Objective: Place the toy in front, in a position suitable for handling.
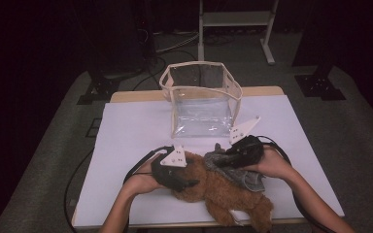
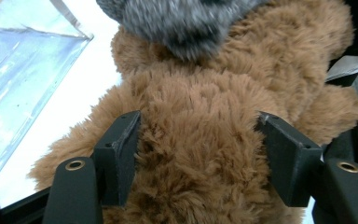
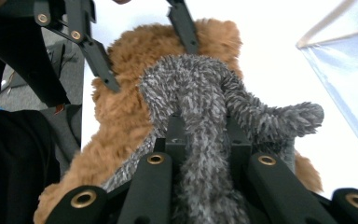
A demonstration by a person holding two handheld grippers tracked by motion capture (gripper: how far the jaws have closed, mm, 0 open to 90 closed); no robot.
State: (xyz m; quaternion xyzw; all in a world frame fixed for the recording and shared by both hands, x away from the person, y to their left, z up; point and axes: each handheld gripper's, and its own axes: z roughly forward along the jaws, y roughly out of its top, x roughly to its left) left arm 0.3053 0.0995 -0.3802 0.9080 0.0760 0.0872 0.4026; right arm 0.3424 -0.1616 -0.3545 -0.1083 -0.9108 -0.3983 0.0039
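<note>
A brown plush toy (image 1: 221,194) lies at the front middle of the white table (image 1: 126,141). Across its upper part is draped a grey plush toy (image 1: 247,178). My left gripper (image 1: 188,182) comes in from the left, and in the left gripper view its jaws (image 2: 200,158) press into the brown fur (image 2: 200,116) from both sides. From the right, my right gripper (image 1: 221,156) is shut on the grey plush; in the right gripper view (image 3: 205,140) a strip of grey fur (image 3: 191,88) runs between its narrow jaws. The left gripper's fingers (image 3: 100,58) also show there, straddling the brown toy (image 3: 121,112).
A clear plastic bag with beige trim (image 1: 201,102) stands open-topped behind the toys, near the table's far edge; its wall (image 2: 18,70) is close to the left gripper. Black cables trail from both grippers. A white frame stand (image 1: 235,19) is on the floor beyond.
</note>
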